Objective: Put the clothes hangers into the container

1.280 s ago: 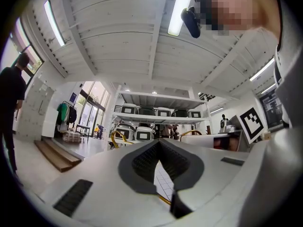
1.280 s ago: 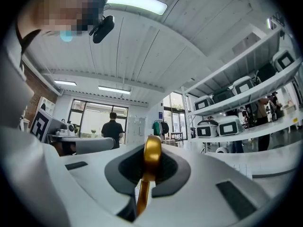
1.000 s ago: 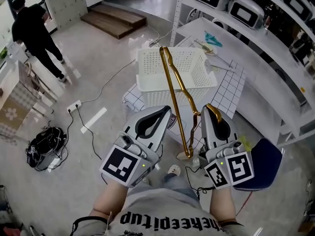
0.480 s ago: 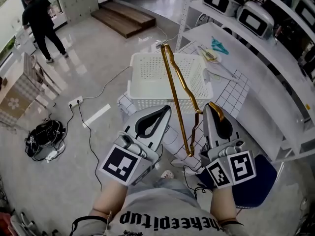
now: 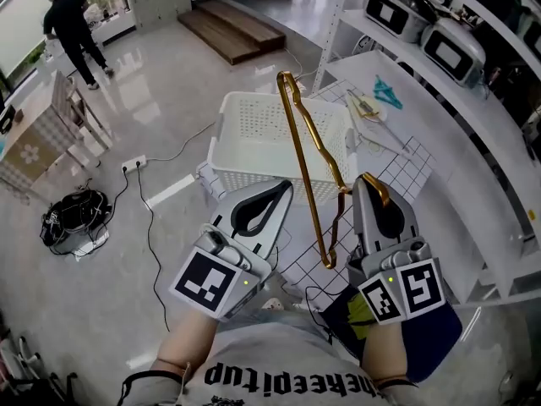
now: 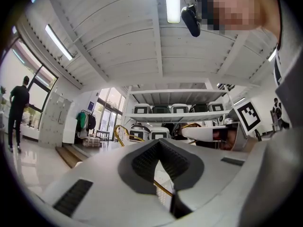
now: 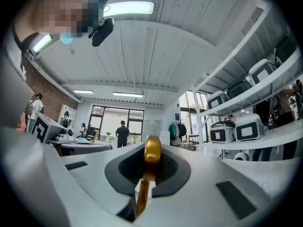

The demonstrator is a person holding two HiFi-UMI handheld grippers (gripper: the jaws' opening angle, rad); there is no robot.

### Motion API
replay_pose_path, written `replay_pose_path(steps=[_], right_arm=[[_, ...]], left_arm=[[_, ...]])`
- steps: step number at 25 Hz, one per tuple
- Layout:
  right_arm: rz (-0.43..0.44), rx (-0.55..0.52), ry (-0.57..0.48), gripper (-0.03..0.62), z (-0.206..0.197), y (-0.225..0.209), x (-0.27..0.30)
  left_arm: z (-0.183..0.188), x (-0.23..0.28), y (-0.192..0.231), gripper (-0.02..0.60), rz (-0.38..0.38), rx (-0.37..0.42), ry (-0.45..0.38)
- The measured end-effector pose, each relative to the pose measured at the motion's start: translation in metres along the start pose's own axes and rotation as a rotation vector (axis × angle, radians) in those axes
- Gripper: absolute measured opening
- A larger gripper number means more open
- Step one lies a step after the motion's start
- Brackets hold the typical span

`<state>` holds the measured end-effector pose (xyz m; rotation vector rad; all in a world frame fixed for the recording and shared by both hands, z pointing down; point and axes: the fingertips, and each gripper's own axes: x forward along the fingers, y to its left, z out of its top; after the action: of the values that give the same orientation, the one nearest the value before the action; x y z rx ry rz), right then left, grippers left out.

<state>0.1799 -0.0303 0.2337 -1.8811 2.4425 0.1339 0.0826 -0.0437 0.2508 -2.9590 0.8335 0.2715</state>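
Carrying the gold hanger pinched at its hook in the right gripper, its far end raised over the white basket. The left gripper is closed on nothing. Lower the far end inside the near rim before letting go, so it does not snag.

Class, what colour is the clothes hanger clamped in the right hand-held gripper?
Shiny metallic gold. The clothes hanger shows best in the head view.
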Motion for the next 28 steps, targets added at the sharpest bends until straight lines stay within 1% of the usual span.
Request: replay_pose_path(steps=[4,7,10,19,28], right_arm=[[0.028,0.002,-0.008,0.011,0.004,-0.009,-0.002],[0.051,0.007,-0.01,0.011,0.007,-0.012,0.0],[0.073,0.004,-0.013,0.011,0.011,-0.014,0.004],[0.133,-0.026,-0.021,0.011,0.026,-0.014,0.031],[0.172,-0.084,-0.053,0.011,0.055,-0.011,0.069]], left_arm=[[-0.011,0.0,-0.006,0.02,0.034,-0.012,0.064],[-0.007,0.0,-0.005,0.02,0.052,0.006,0.052],[-0.015,-0.003,-0.002,0.02,0.077,-0.007,0.106],[-0.015,-0.001,0.018,0.02,0.105,-0.005,0.107],[-0.009,0.007,0.045,0.02,0.11,0.005,0.099]])
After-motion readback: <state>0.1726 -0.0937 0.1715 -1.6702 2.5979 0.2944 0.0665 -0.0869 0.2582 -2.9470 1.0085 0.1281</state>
